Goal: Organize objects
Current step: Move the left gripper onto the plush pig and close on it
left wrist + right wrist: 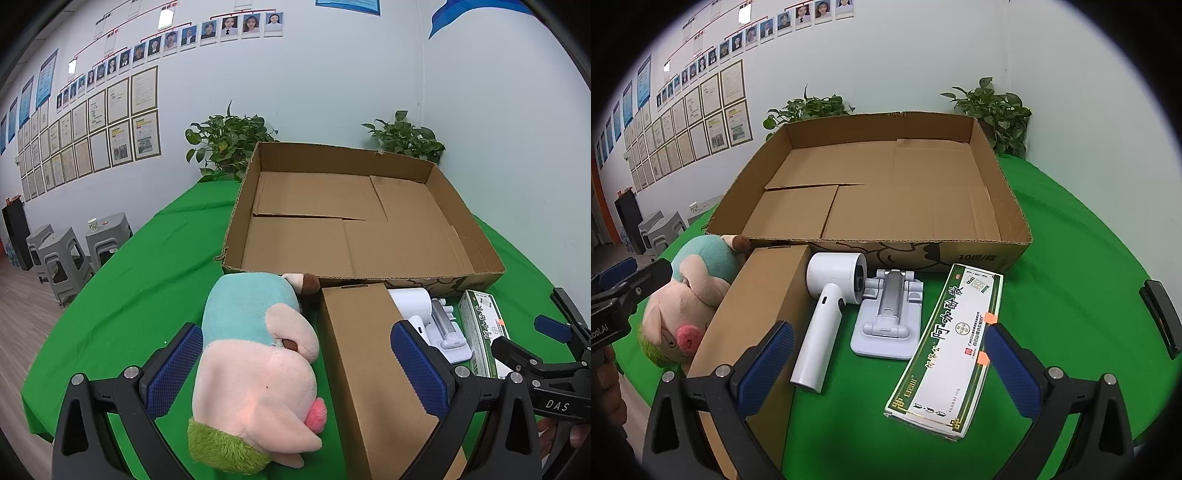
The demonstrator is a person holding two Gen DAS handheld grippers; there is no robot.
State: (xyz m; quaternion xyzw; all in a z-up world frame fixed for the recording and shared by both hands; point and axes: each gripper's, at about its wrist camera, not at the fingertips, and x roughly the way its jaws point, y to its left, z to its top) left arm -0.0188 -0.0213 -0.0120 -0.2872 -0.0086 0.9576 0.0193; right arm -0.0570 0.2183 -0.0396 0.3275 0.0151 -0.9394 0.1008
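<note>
An open tray [1015, 206] sits at the back of the green table [1071, 266], with "10" printed on its front wall. Along that wall lie a plush pig [255, 365], a brown box [369, 354], a white dryer [831, 295], a white stand [886, 325] and a green carton [953, 339] bearing Chinese characters. The left gripper [295, 373] gapes wide over pig and box; the right gripper [890, 365] spreads wide just before dryer, stand and carton, holding nothing.
</note>
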